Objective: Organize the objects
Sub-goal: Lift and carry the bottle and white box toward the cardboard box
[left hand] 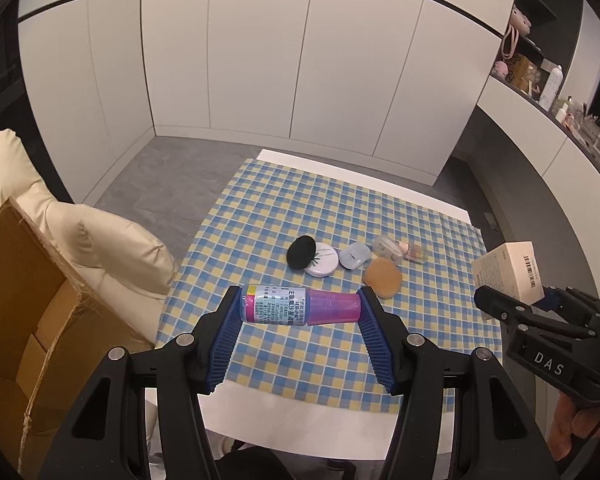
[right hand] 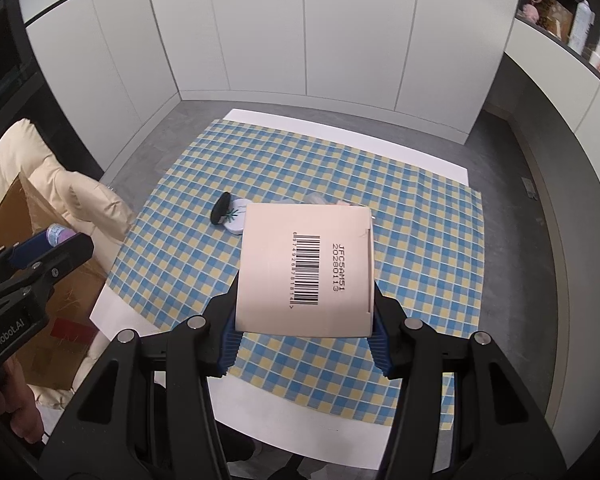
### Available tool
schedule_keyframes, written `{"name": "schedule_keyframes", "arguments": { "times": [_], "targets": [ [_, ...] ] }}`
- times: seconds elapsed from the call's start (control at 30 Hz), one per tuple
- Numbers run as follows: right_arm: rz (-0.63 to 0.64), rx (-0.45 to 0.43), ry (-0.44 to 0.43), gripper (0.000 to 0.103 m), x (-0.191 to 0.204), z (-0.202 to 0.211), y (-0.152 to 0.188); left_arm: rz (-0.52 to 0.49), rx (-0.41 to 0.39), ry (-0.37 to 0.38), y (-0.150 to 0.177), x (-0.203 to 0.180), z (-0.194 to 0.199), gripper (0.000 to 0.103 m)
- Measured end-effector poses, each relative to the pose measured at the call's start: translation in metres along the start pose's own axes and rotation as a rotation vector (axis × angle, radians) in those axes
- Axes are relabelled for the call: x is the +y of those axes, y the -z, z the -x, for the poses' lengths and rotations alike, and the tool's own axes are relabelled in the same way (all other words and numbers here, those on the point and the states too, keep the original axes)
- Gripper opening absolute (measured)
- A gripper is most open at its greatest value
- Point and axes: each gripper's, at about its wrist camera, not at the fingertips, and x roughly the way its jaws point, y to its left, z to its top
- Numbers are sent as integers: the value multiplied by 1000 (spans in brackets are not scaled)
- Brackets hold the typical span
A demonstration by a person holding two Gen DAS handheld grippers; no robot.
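My left gripper is shut end to end on a pink and purple bottle with a printed label, held sideways above the checked tablecloth. My right gripper is shut on a cream carton whose barcode faces the camera; the same carton shows at the right of the left wrist view. On the cloth lie a black puff, a white compact, a pale blue case, a clear case and a tan sponge. The carton hides most of these in the right wrist view.
An open cardboard box rests on a cream cushioned chair left of the table. White cupboard doors stand behind. Shelves with bottles and small items run along the right. A hand holds the right gripper.
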Motion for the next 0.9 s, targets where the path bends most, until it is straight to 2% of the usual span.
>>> {"name": "schedule_keyframes", "arguments": {
  "times": [0.9],
  "targets": [
    [67, -17, -40, 54, 41, -1, -8, 44, -25, -56, 8, 34, 16, 57]
  ]
}}
